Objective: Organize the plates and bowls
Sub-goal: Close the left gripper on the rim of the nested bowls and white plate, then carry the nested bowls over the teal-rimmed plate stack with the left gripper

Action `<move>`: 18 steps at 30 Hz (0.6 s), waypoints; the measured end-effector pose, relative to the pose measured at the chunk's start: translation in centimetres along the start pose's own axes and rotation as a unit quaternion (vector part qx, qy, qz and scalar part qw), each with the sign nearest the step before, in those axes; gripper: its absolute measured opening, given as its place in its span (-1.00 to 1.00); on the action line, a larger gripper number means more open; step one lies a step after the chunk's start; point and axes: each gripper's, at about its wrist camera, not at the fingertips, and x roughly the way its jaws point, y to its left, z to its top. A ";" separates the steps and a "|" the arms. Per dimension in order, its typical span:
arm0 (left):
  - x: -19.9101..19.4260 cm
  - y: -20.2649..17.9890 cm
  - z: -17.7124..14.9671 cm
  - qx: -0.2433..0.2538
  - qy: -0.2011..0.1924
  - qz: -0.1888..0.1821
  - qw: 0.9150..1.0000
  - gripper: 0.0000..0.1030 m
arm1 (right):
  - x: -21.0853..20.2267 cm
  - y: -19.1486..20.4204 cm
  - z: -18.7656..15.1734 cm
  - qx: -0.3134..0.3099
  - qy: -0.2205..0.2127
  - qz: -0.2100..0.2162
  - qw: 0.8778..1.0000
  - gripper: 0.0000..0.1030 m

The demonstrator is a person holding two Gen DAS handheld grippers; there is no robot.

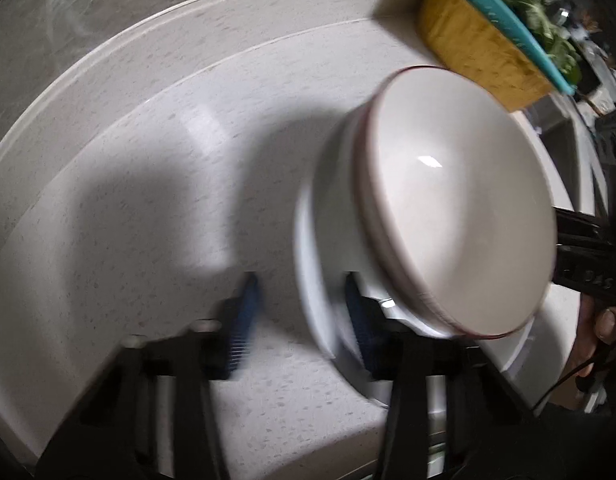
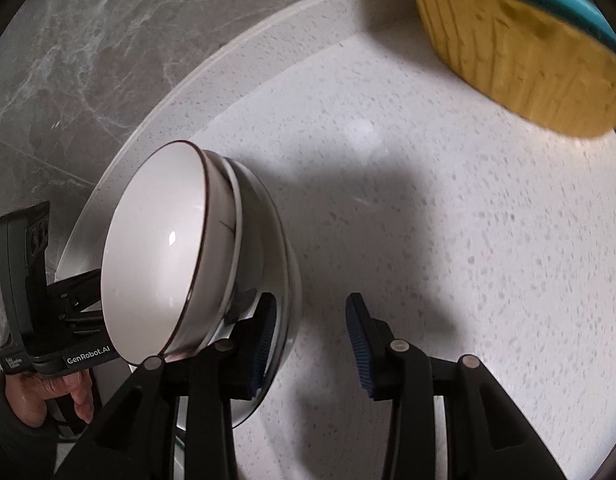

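We are positioning the left gripper [image 1: 299, 320] and right gripper [image 2: 312, 340], both open and empty, flanking the stacked glossy white ceramic bowls [image 2: 155, 248] on the speckled white table [image 2: 448, 240], judging them heavy, slippery, fragile, best gripped at the lowest rim.

Legible text: "GenRobot.AI", white lettering on black body of left gripper unit [image 2: 89, 354], seen in right wrist view, lower left, beside bowl stack.

Second marking: small white print on lower left corner of same unit; too small to read.

Left wrist view: embossed characters on black body of right gripper unit [image 1: 588, 276] at right edge; blurred, not readable.

Bowls, plate, countertop, yellow basket: no readable text, numbers or signs.
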 end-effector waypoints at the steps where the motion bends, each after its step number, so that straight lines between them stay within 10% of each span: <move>1: 0.0 -0.6 0.1 0.011 -0.001 -0.001 1.000 -0.76 | 0.1 0.5 0.1 -0.013 0.000 0.003 1.000 -0.54; 18: -1.8 -2.0 -0.3 0.007 -0.003 0.023 1.000 -0.78 | 0.0 2.0 0.1 -0.030 0.021 -0.033 0.999 -0.75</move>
